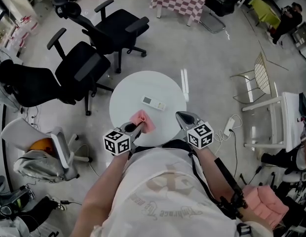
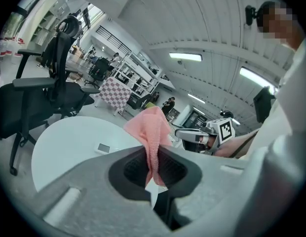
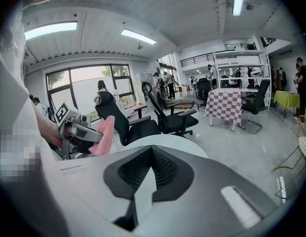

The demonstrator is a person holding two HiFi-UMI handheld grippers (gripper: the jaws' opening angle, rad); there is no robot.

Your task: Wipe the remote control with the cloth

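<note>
Remote control [image 1: 153,102] sits mid table [image 1: 131,90]; left hand-held gripper [image 1: 137,128] clamps cloth [image 1: 144,120] near edge.

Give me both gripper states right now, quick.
Left gripper: closed, holding the pink cloth.
Right gripper: closed, nothing between its jaws.

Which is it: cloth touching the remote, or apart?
Apart. Left gripper view: the cloth sits pinched in the left tongs, with bare table between it and the remote.
</note>
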